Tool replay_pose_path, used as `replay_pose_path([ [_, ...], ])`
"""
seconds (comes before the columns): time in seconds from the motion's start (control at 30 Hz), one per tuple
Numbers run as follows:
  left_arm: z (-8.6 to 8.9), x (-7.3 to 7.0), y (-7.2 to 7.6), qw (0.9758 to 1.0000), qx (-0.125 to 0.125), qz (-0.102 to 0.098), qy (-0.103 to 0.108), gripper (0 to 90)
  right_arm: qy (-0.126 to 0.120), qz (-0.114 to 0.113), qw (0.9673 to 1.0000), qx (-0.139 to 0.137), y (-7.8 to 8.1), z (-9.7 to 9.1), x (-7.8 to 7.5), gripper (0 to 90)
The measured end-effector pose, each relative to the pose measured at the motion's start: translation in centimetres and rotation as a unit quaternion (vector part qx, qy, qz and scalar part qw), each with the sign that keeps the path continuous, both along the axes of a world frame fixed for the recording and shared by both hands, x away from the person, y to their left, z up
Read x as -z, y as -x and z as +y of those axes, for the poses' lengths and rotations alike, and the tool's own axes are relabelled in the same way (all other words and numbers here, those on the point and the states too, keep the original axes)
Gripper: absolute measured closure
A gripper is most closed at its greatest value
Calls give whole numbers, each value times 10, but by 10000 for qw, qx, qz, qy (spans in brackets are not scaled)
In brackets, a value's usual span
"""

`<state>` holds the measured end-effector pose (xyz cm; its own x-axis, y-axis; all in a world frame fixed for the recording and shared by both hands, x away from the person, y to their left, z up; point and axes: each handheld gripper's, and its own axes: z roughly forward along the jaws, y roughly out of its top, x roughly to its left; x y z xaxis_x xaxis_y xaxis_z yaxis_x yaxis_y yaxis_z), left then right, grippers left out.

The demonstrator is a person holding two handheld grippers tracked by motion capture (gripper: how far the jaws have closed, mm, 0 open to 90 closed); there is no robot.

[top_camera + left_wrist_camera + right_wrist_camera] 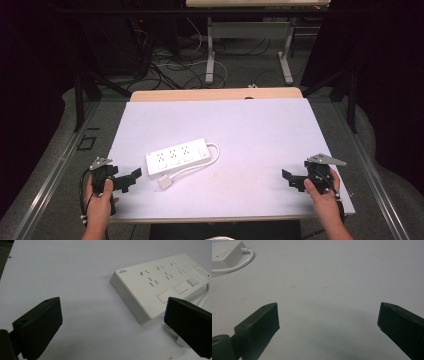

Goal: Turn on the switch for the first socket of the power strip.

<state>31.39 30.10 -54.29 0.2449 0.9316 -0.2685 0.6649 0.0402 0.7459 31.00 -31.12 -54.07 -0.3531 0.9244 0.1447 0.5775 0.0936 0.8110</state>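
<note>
The power strip (177, 156) lies in the near-left part of the surface (260, 130), its long axis running roughly left to right and tilted a little toward the far right corner. Its white plug (165, 183) rests just in front of it, close to the near edge. The left claw (131, 179) is much nearer, spread wide and empty, just beside the plug. The right claw (289, 179) waits wide open and empty near the right edge, well apart. No containers here.

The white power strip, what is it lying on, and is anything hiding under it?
The power strip lies flat on the white table, its cable looping beside it to a plug. Its body covers whatever is underneath.
</note>
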Motion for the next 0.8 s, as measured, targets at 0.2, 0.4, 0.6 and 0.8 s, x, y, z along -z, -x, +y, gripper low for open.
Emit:
replay_pose_path([
  [0.2,4,2,0,9999,-28,71,72,17,-5,34,10000,45,-1,-2,1,1],
  [0.4,5,3,-1,9999,-89,30,78,17,47,48,10000,30,-3,-4,3,0],
  [0.6,5,3,-1,9999,-62,128,88,17,16,112,9999,34,-3,-2,4,0],
  [0.8,5,5,-2,9999,-112,64,98,17,18,112,9999,39,-3,-2,5,0],
])
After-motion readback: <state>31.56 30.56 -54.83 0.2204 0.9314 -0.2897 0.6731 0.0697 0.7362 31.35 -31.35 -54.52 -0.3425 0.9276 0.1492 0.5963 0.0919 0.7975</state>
